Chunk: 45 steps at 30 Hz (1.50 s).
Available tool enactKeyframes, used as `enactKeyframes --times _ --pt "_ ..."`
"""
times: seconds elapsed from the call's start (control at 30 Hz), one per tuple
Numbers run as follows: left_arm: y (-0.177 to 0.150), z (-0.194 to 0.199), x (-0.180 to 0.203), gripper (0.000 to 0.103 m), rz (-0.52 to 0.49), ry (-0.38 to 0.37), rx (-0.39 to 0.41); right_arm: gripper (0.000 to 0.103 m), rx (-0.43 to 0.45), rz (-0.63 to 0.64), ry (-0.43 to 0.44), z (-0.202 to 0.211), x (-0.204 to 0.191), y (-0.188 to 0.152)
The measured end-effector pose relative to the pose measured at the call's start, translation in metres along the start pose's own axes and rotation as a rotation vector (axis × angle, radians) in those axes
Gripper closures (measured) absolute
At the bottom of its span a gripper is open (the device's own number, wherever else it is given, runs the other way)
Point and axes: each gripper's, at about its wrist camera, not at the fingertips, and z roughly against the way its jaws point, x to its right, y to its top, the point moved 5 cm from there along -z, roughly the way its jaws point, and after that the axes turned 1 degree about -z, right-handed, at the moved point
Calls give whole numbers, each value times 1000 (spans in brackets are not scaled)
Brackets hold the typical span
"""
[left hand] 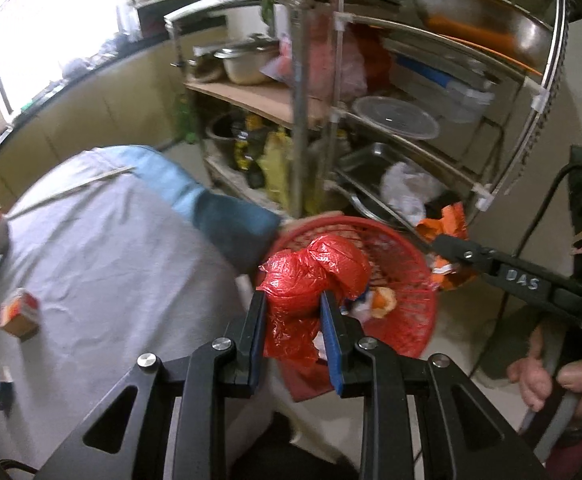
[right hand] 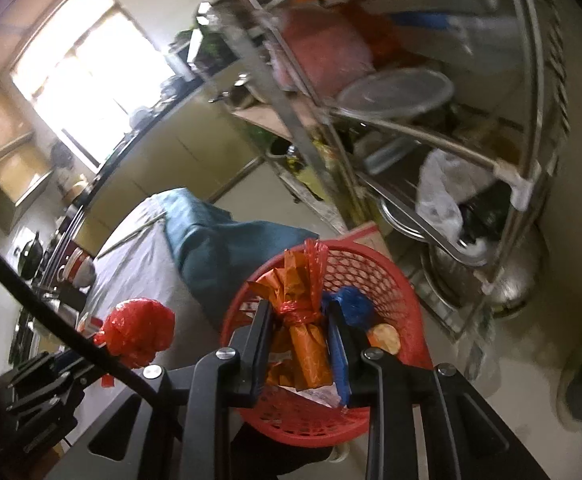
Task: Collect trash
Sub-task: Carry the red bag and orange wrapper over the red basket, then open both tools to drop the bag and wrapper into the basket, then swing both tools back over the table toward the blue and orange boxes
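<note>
My left gripper (left hand: pixel 293 300) is shut on a crumpled red plastic bag (left hand: pixel 315 276) and holds it over the near rim of a red mesh basket (left hand: pixel 403 264). The same bag shows at the left of the right wrist view (right hand: pixel 137 330). My right gripper (right hand: pixel 299 308) is shut on an orange wrapper bundle tied with red plastic (right hand: pixel 305 344), held over the basket (right hand: pixel 371 276). The right gripper also shows in the left wrist view (left hand: pixel 447 252), holding the orange wrapper (left hand: pixel 447 220). The basket holds a blue bag (right hand: pixel 351 300) and other scraps.
A table with a grey cloth (left hand: pixel 103 256) and a blue cloth (left hand: pixel 231 220) stands left of the basket; small boxes (left hand: pixel 19 314) and chopsticks (left hand: pixel 71 192) lie on it. A metal rack (left hand: pixel 411 120) with pots, bowls and trays stands behind the basket.
</note>
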Motion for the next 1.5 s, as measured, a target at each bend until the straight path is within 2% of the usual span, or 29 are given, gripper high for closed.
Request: enactKeyframes --times 0.07,0.2,0.27,0.3,0.33,0.37,0.4,0.5,0.7,0.87,0.97,1.2,1.4,1.5 --pt "1 -7 11 73 -8 -67 -17 73 -10 -13 -9 -2 5 -1" --pt "-2 -17 28 69 -24 -146 -39 73 -62 -54 -2 -8 14 -6" --pt "-5 -21 30 54 -28 -156 -48 71 -77 -85 26 -10 17 -8" --pt "-6 -22 30 53 -29 -154 -46 68 -79 -105 53 -9 18 -9" --pt "-7 -21 28 52 -30 -147 -40 56 -75 -116 65 -7 18 -8" --pt "-10 -20 24 52 -32 -132 -39 34 -63 -127 70 -4 19 -7" --pt "-10 -20 20 52 -32 -125 -41 31 -28 -138 77 1 20 -4" --pt "-15 -13 2 52 -12 -88 -31 31 26 -130 88 12 14 2" --pt "-50 19 -59 48 68 64 -9 31 71 -59 121 21 -21 4" --pt "-89 53 -122 47 191 226 -8 31 20 22 167 5 -67 -11" --pt "-112 80 -162 47 303 294 4 31 -38 71 214 -8 -106 -25" --pt "-166 147 -245 46 529 477 52 31 -121 311 328 -21 -231 -73" --pt "-198 184 -281 46 634 564 89 31 -136 482 405 -12 -309 -115" --pt "-211 195 -290 46 659 591 95 31 -151 530 430 -9 -332 -133"
